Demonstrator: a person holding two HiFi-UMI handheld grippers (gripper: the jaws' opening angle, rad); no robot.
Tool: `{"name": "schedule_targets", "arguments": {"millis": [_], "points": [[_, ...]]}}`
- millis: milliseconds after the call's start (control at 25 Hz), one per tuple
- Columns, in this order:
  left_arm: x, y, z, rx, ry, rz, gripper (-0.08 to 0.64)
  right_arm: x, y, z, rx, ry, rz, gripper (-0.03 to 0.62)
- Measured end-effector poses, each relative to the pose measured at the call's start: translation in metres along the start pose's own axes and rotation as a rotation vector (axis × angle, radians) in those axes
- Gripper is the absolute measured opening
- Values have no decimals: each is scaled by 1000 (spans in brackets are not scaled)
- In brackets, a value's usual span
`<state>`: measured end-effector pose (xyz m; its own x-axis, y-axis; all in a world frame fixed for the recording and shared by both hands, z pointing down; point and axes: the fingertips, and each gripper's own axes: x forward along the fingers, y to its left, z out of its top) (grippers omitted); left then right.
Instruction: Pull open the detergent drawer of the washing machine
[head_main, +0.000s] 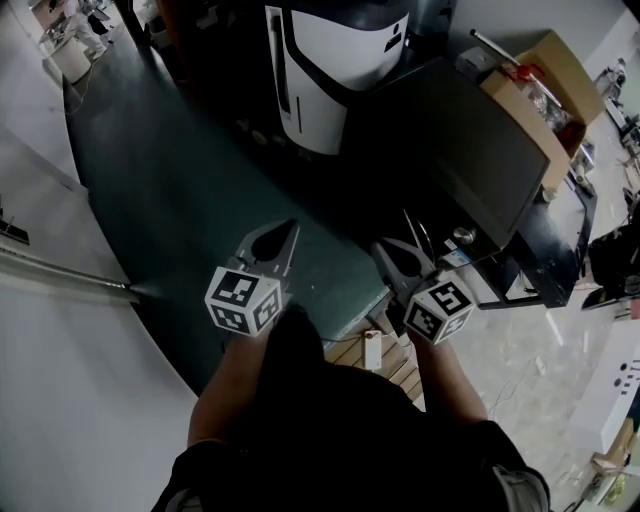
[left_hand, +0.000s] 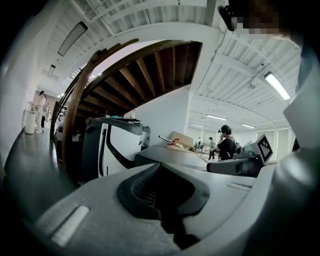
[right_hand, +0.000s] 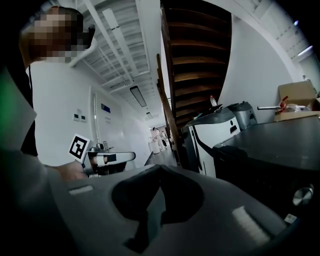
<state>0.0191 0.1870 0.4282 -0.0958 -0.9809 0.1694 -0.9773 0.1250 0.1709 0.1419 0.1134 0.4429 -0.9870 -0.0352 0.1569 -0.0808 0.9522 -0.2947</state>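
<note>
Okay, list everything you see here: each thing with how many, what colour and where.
washing machine: one, black, ahead of the right tool
knob: one, silvery, at the washing machine's near edge
upright machine: one, white and black, beyond the washing machine
cardboard box: one, brown, open, on the washing machine's far right side
staircase: one, brown wood, overhead in both tool views
floor: dark green, left of the machines
bystanders: at least two, far background
left tool: one, grey, shut, empty
right tool: one, grey, shut, empty
arms: two, dark-sleeved, bottom of head view
</note>
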Motion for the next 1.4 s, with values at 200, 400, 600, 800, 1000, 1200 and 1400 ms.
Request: {"name": "schedule_targets", "arguments": {"millis": [200,400,600,800,1000,1200,1400], "points": [[24,69,31,-31,40,-17,11,70,-5,41,18,31,-21,3],[42,129,69,15,95,-30,11,116,10,88,-5,42,-11,3],[58,148,81,-1,108,-26,11,133,-14,90,27,74,-48,2],[83,150,71,-15,173,-51,11,152,-34,95,66,91,-36,3],[129,155,84,-15,177,-62,11,172,-74,105,67,111,-23,3],[178,157,113,21,172,-72,11,177,-116,129,75,86,-28,2],[231,139,125,79,193,-100,11,174,-156,136,90,99,-26,3]]}}
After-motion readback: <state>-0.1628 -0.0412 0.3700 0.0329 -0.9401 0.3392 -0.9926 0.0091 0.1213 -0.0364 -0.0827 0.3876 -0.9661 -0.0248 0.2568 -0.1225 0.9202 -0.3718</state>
